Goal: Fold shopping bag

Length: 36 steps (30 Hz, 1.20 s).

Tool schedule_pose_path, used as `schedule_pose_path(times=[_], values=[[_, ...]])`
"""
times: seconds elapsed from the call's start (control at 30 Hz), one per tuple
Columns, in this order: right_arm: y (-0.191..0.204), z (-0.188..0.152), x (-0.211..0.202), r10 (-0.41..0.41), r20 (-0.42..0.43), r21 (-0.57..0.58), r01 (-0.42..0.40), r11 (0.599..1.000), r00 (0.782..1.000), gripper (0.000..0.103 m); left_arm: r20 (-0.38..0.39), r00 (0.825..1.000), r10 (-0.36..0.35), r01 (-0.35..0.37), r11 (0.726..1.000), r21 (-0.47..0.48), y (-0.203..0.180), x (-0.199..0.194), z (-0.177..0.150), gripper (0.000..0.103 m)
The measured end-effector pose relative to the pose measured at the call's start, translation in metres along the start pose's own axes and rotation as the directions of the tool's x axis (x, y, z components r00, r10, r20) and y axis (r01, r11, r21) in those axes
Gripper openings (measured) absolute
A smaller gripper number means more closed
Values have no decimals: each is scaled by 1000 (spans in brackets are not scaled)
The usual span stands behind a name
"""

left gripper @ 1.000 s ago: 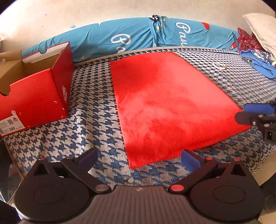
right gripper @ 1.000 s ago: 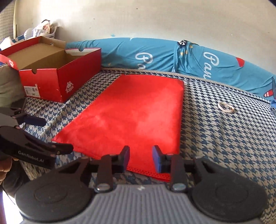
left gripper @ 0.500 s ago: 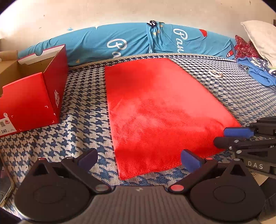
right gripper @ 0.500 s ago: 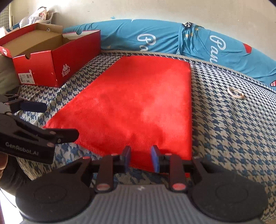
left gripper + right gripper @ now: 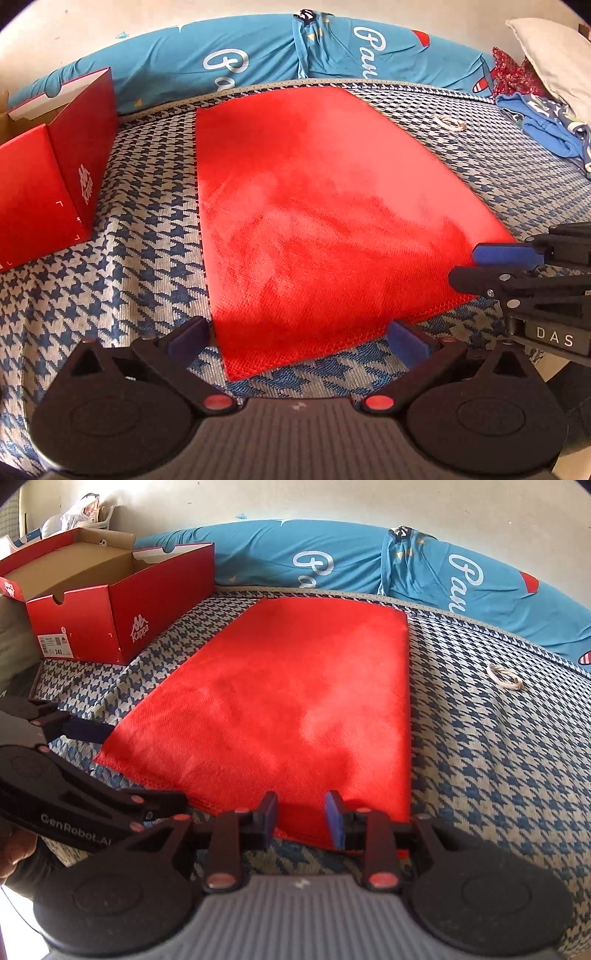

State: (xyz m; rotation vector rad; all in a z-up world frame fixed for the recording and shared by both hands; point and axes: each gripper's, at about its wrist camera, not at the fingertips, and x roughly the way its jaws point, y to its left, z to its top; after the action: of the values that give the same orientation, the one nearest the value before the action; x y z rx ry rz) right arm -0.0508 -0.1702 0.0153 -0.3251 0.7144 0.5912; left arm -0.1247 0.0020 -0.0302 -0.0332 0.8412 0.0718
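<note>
A red shopping bag (image 5: 325, 206) lies flat on the houndstooth bed cover (image 5: 122, 295), and in the right wrist view the bag (image 5: 295, 709) runs away from me. My left gripper (image 5: 299, 341) stands wide open low over the bag's near left corner, with nothing held. My right gripper (image 5: 301, 821) is open with a narrower gap, its pads over the bag's near edge by the right corner. Seen from the left wrist, the right gripper (image 5: 491, 267) sits at the bag's right corner. Seen from the right wrist, the left gripper (image 5: 88, 731) is beside the left corner.
An open red shoe box (image 5: 110, 605) stands on the bed left of the bag. Blue bolsters (image 5: 258, 55) line the wall behind it. A pale loop of cord (image 5: 504, 675) lies right of the bag. Blue clothes (image 5: 546, 122) and a white pillow (image 5: 554, 48) lie far right.
Both grippers have come in closer and lower to the bag's near edge. The right gripper now reaches over the right corner. The bag has not moved.
</note>
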Motion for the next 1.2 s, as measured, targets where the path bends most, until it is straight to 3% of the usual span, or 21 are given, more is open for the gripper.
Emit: schedule_pose_path(times=[0.27, 0.43, 0.57, 0.73, 1.2], values=[[1, 4, -4, 5, -4, -37, -5, 999, 1000, 31, -14, 1000, -18, 18, 1000, -1, 4, 0, -1, 103], [9, 10, -15, 73, -5, -165, -73, 984, 997, 31, -27, 999, -27, 27, 999, 20, 5, -1, -2, 103], [15, 13, -23, 132, -18, -269, -132, 954, 991, 31, -30, 999, -26, 26, 999, 31, 5, -2, -2, 103], [29, 6, -17, 122, -50, -433, -132, 892, 991, 32, -34, 999, -23, 24, 999, 43, 6, -4, -4, 103], [34, -3, -1, 145, -17, -600, -126, 790, 989, 38, -55, 998, -30, 33, 998, 56, 6, -1, -3, 103]])
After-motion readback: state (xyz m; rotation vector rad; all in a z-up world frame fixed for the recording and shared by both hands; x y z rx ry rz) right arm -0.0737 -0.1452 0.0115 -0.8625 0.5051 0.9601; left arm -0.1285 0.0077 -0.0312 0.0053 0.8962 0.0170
